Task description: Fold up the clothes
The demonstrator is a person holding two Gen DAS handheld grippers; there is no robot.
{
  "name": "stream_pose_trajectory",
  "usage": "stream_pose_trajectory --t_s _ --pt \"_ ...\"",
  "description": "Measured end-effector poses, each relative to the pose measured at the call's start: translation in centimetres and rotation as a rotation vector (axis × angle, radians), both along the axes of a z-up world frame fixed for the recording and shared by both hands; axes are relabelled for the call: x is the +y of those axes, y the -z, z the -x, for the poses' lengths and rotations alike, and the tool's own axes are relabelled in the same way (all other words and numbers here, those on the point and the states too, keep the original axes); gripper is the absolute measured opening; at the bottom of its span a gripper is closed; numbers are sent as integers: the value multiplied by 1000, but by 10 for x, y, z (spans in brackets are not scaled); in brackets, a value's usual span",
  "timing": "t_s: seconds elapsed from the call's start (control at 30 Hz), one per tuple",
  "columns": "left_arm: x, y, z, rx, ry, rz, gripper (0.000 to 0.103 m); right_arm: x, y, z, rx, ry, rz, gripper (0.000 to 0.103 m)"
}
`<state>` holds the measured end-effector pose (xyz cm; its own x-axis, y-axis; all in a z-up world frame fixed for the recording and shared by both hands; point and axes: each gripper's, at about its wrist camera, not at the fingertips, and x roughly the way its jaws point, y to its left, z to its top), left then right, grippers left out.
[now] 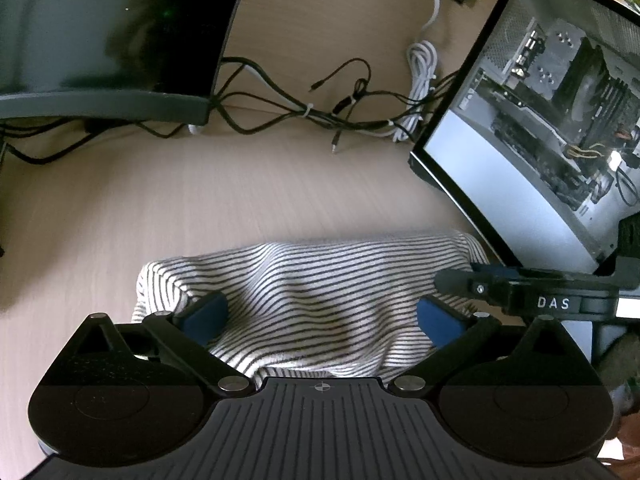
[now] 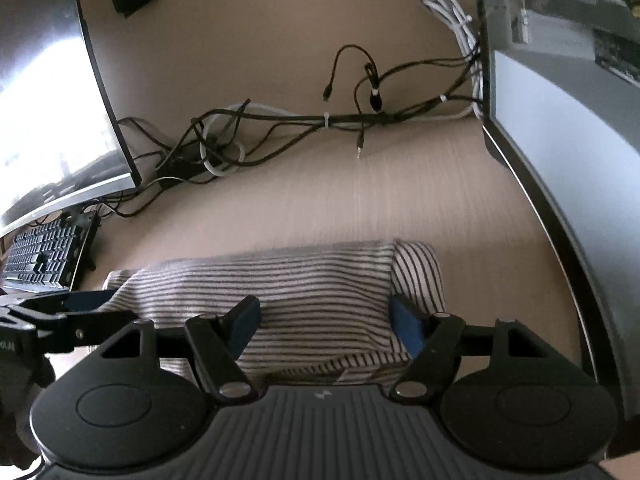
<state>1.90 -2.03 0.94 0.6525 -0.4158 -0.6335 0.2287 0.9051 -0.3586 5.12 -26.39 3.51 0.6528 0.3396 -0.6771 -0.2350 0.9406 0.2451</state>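
Between the blue pads of my left tongs, which stand wide apart, lies the striped garment: white cloth with thin dark stripes, bunched into a low folded bundle on the tabletop, its surface rumpled into soft ridges. My right tongs are spread wide too, and the same garment lies between their pads, smoother from this side, with a rolled end at its right. Neither pair grips the cloth; I cannot tell whether any pad touches it.

Beyond the bundle, a tangle of black cables runs across the tabletop, with a coiled white cable further right. Left of my left tongs hangs a dark monitor; right of them is a computer case whose glass side shows the parts inside, and my right tongs enter beside it.

Only the right wrist view shows a keyboard far left and my left tongs reaching in at the bundle's left end.
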Motion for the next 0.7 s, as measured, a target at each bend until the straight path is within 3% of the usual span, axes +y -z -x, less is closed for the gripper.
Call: stream_pose_trajectory --t_s 0.17,0.4,0.5,0.53,0.57,0.7 --pt "-3 -4 -3 10 0 -16 103 0 3 4 4 -2 -1 78" --pt "-1 -40 28 -7 -31 -12 103 2 3 8 5 6 -2 78" --pt "0 -28 26 47 -48 -74 91 4 4 9 4 10 -1 78" --pt "2 -19 22 74 -70 -86 76 5 4 10 4 11 -1 78" --pt "5 -10 17 101 -93 -98 72 5 4 10 4 11 1 78" --pt "15 -5 2 75 -130 -68 71 9 4 11 9 -14 24 78"
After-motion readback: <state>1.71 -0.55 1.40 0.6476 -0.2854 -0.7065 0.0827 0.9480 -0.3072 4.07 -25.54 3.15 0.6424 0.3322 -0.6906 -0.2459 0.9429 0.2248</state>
